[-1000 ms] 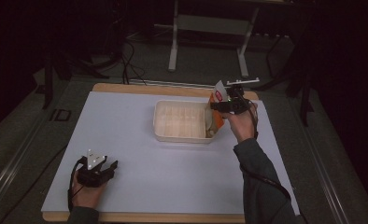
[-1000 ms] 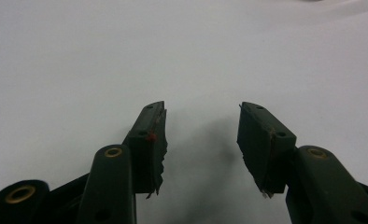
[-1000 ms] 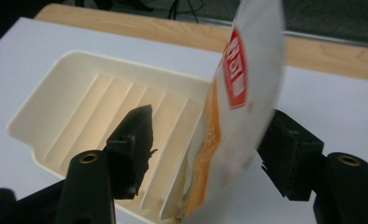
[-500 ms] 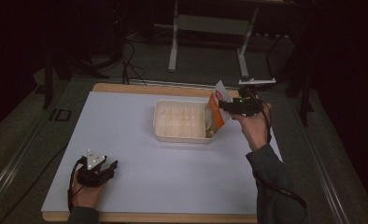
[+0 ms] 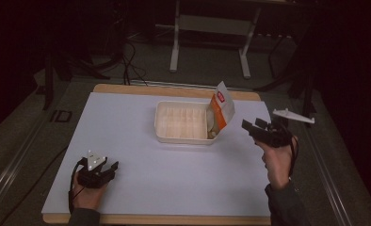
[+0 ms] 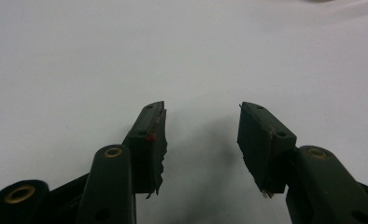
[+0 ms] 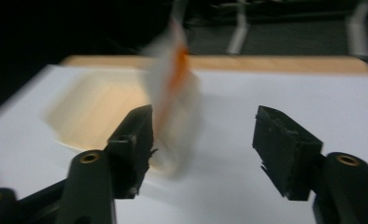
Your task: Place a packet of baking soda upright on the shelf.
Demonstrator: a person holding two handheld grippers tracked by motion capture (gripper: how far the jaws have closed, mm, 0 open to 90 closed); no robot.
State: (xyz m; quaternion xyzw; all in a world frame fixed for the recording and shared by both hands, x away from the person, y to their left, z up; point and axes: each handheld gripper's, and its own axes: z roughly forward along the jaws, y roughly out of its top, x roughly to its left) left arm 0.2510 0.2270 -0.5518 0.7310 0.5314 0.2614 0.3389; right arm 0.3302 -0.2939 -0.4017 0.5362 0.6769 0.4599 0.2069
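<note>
At the near left of the white table (image 5: 141,136) the left gripper (image 5: 109,168) rests low on the surface, its jaws spread apart and empty. In the middle stands a cream tray (image 5: 180,121) with ribbed compartments, and an orange-and-white packet (image 5: 220,109) stands upright in its right end, leaning on the wall. To the right, the right gripper (image 5: 247,125) hangs near the packet without touching it, jaws wide apart.
</note>
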